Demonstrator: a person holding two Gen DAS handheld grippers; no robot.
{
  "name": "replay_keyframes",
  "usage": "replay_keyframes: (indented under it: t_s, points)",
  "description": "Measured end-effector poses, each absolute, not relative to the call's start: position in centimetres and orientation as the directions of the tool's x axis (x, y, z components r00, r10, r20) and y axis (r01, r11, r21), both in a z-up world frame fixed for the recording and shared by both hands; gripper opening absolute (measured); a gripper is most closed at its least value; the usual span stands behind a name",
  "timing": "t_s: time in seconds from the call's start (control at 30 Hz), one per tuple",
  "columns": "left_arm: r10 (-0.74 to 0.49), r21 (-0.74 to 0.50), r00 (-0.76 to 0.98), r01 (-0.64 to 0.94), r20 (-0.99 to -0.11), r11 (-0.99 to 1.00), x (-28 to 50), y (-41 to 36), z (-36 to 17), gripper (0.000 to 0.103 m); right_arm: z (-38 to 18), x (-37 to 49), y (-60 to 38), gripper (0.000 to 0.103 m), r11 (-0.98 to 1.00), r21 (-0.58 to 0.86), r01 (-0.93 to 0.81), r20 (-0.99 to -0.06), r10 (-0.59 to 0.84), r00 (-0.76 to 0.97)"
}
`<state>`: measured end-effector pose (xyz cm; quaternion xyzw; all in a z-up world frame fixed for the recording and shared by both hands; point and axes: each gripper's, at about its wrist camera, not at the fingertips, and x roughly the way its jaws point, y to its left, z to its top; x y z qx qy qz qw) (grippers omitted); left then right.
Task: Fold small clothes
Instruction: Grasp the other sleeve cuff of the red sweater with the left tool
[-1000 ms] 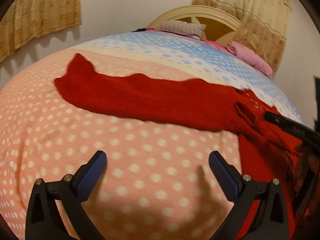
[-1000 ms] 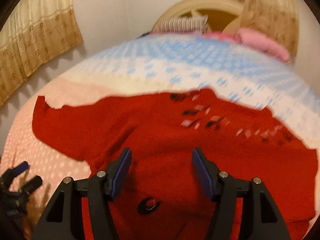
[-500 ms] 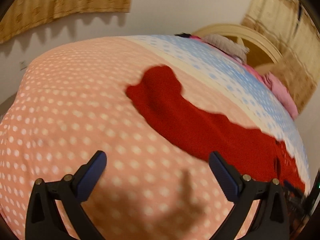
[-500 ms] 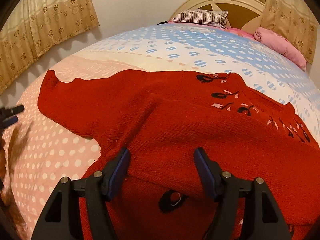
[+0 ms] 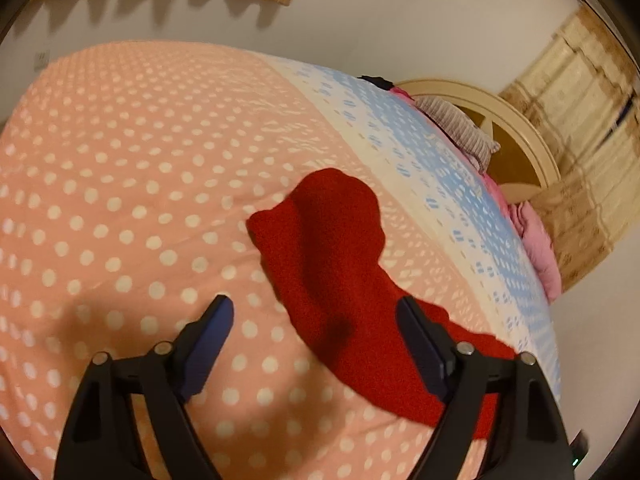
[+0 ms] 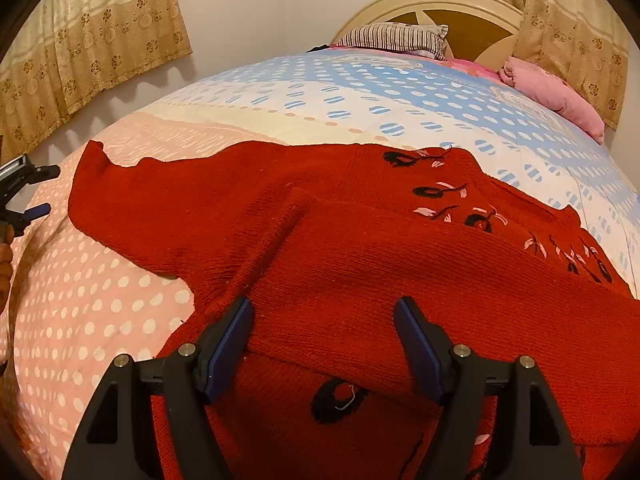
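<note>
A small red knitted sweater [image 6: 360,248] with black and pink embroidery lies on the bed. One sleeve is folded across its body; the other sleeve [image 5: 332,248] stretches out to the left on the pink dotted cover. My left gripper [image 5: 314,316] is open and empty, just above that sleeve near its cuff end. It also shows at the left edge of the right wrist view [image 6: 28,196]. My right gripper [image 6: 324,320] is open and empty, low over the folded sleeve on the sweater's body.
The bed cover [image 5: 120,200] is pink with white dots, blue and white farther up [image 6: 360,92]. A striped pillow [image 6: 396,38], a pink blanket [image 6: 556,96] and a cream headboard [image 6: 440,4] are at the far end. Curtains [image 6: 92,40] hang on the walls.
My left gripper has swung left along the outstretched sleeve toward its cuff. My right gripper has settled over the sweater's body, and the near sleeve now lies folded across it.
</note>
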<state>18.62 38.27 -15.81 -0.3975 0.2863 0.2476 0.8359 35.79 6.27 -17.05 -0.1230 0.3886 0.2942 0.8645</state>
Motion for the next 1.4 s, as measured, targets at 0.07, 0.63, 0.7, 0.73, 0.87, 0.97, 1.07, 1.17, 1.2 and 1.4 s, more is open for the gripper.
replay_keyframes:
  t_s: [0.07,0.63,0.7,0.73,0.87,0.97,1.07,1.17,1.2,1.4]
  points:
    - [0.170,-0.535,0.716,-0.638,-0.677,0.553,19.0,38.7,-16.1,0.079,-17.1,35.8,6.2,0.075,0.797,0.017,-0.603,-0.743,0.413,0.526]
    - [0.144,-0.619,0.761,-0.608,-0.633,0.497,20.5,40.6,-17.5,0.064,-17.1,35.9,6.2,0.078,0.808,0.001,-0.589,-0.740,0.397,0.543]
    - [0.155,-0.626,0.767,-0.608,-0.623,0.488,20.7,40.8,-17.5,0.064,-17.1,35.9,6.2,0.079,0.810,-0.003,-0.586,-0.739,0.393,0.547]
    - [0.158,-0.628,0.768,-0.608,-0.621,0.487,20.7,40.9,-17.6,0.064,-17.1,35.9,6.2,0.079,0.812,-0.004,-0.584,-0.739,0.391,0.549]
    - [0.171,-0.628,0.776,-0.601,-0.607,0.495,20.7,41.0,-17.6,0.059,-17.1,35.9,6.2,0.080,0.815,-0.007,-0.580,-0.738,0.387,0.553]
    - [0.134,-0.652,0.783,-0.588,-0.608,0.479,20.5,41.7,-18.0,0.012,-17.1,35.9,6.2,0.081,0.816,-0.003,-0.578,-0.738,0.388,0.551]
    - [0.133,-0.660,0.791,-0.579,-0.597,0.478,19.7,41.8,-17.8,0.012,-17.1,36.0,6.1,0.081,0.817,0.001,-0.577,-0.738,0.390,0.551]
    - [0.140,-0.673,0.805,-0.565,-0.577,0.477,18.9,41.5,-17.0,0.012,-17.1,36.1,6.0,0.081,0.818,0.006,-0.575,-0.737,0.392,0.550]
    - [0.140,-0.680,0.813,-0.555,-0.565,0.480,18.6,41.4,-16.6,0.012,-17.1,36.1,5.9,0.081,0.819,0.008,-0.574,-0.737,0.393,0.550]
    - [0.125,-0.676,0.836,-0.511,-0.534,0.531,18.6,40.7,-15.1,0.012,-17.1,36.1,5.9,0.082,0.820,0.006,-0.572,-0.737,0.390,0.552]
